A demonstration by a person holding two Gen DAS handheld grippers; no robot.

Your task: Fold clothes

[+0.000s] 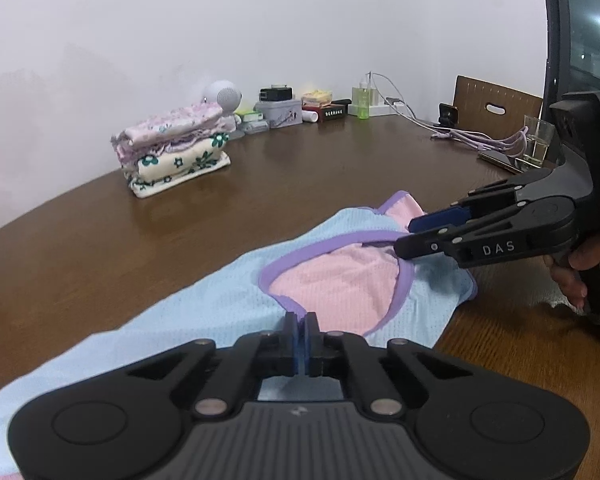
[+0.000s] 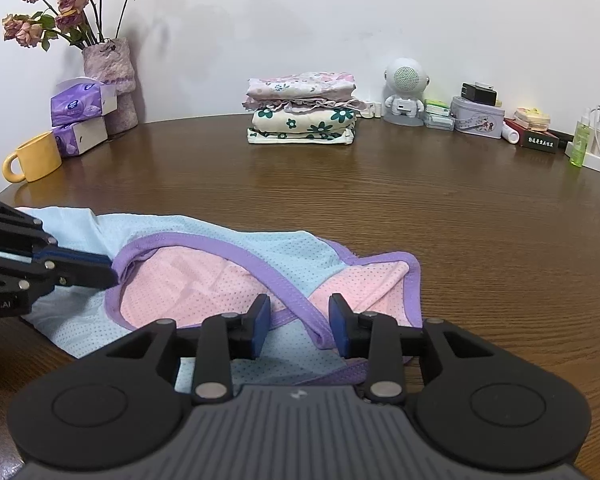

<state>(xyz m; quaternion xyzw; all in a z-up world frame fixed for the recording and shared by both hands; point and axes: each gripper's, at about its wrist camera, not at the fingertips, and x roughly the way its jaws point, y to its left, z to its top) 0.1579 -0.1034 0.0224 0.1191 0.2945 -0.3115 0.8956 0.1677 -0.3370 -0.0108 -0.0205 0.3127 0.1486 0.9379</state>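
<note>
While the light blue garment (image 2: 204, 236) with its pink lining and purple trim lies spread along the near edge of the worktop (image 2: 380, 200), we read its long axis as running crosswise in front of us, from the left gripper's side to the right's. Our left gripper (image 1: 300, 318) has its jaws closed together at the purple edge of the pink opening, and we judge that it pinches the trim there, though the contact itself is hidden behind the pads. Our right gripper (image 2: 300, 320) stands partly open, straddling a purple strap that runs between its pads without being pressed. That strap lies nearer the right hand, so we judge that the fold turns on its closing there. Only the left view shows the hand (image 1: 580, 268) on the right handle; only the right view shows the strap between the pads. A folded stack (image 2: 302, 108) sits far back.
</note>
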